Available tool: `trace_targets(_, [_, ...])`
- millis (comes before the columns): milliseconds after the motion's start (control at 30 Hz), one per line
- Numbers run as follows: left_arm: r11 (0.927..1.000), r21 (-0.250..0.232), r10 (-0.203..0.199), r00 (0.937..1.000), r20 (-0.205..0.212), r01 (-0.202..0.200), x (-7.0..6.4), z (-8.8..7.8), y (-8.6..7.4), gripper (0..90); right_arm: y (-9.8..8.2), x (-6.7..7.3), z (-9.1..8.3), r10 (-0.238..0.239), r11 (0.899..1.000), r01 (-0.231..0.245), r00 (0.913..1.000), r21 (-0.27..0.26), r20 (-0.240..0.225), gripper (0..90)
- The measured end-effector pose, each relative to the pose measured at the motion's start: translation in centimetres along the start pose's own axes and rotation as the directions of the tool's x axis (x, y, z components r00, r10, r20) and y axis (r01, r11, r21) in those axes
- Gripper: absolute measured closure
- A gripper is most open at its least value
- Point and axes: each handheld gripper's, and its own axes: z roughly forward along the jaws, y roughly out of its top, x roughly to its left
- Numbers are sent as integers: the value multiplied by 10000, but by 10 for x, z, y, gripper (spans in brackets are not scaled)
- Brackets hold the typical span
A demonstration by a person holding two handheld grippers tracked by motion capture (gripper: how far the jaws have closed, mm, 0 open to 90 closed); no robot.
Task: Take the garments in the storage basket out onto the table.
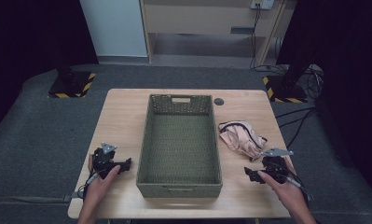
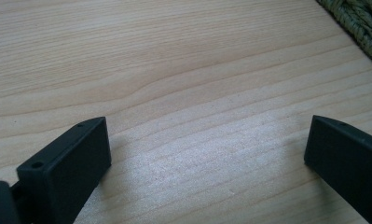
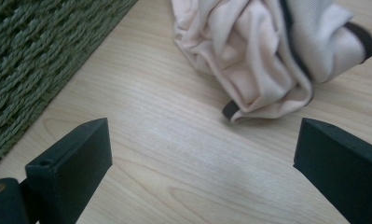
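Right gripper view, right claw (image 3: 202, 154) spread apart, crumpled pink cloth (image 3: 263, 51) just ahead, untouched

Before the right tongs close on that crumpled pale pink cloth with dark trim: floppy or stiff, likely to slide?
The crumpled pale pink cloth with dark trim lies in soft folds, so it is probably floppy and will drape from one pinch point. It looks thin, so likely light. Pushed across the light wooden table, it would probably bunch rather than slide cleanly.
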Motion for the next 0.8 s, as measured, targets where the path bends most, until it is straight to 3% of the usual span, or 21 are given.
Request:
trace_targets(467, [10000,-1,0,10000,-1,0,0,0,0,0,-17,23,20,-125,9998,133,9985,137,-541,43])
trace_targets(800, [10000,0,0,10000,-2,0,0,0,0,0,-21,30,32,-175,9996,186,9984,207,-532,38])
